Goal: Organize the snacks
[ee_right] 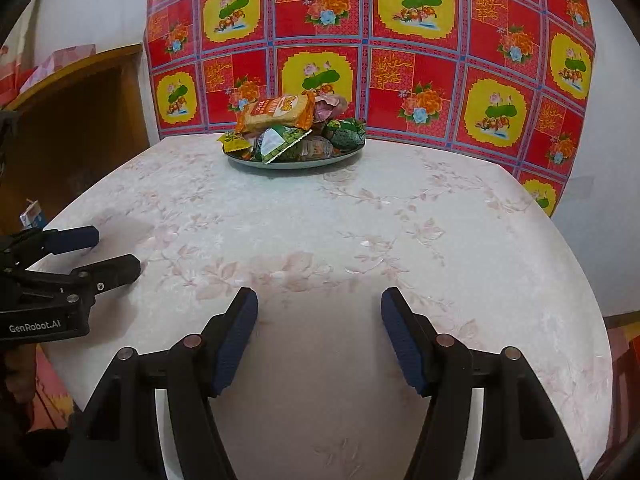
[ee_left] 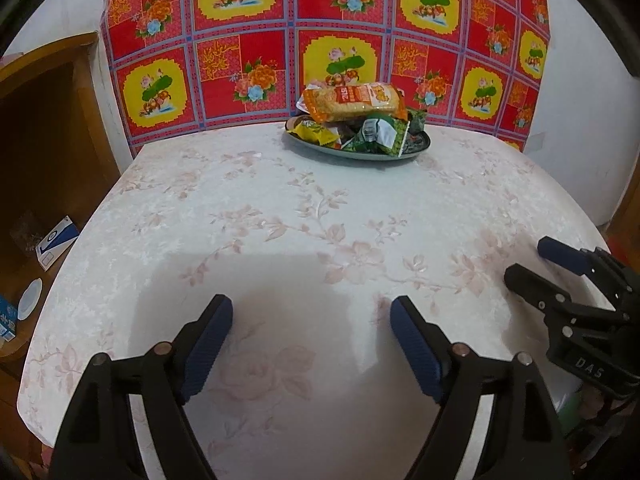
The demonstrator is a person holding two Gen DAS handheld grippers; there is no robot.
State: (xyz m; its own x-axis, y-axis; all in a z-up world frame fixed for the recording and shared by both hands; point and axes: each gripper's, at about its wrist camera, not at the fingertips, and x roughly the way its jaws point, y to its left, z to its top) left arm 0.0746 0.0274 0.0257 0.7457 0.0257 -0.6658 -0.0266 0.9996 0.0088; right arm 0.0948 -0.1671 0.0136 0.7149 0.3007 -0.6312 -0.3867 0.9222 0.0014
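A dark oval plate (ee_left: pixel 420 148) (ee_right: pixel 344 157) stands at the far edge of the table, heaped with snack packets. An orange cracker pack (ee_left: pixel 354 102) (ee_right: pixel 276 114) lies on top; green packets (ee_left: pixel 378 134) (ee_right: pixel 282 144) and a yellow one (ee_left: pixel 314 132) (ee_right: pixel 234 144) lie under it. My left gripper (ee_left: pixel 311 312) is open and empty over the near table; it also shows in the right wrist view (ee_right: pixel 116 252). My right gripper (ee_right: pixel 319 306) is open and empty beside it, also seen in the left wrist view (ee_left: pixel 528 262).
The table (ee_left: pixel 280 220) (ee_right: pixel 400 220) has a white floral cloth. A red and yellow patterned cloth (ee_left: pixel 320 32) (ee_right: pixel 400 40) hangs behind it. A wooden shelf unit (ee_left: pixel 44 120) (ee_right: pixel 76 120) stands to the left with small boxes (ee_left: pixel 56 242) low down.
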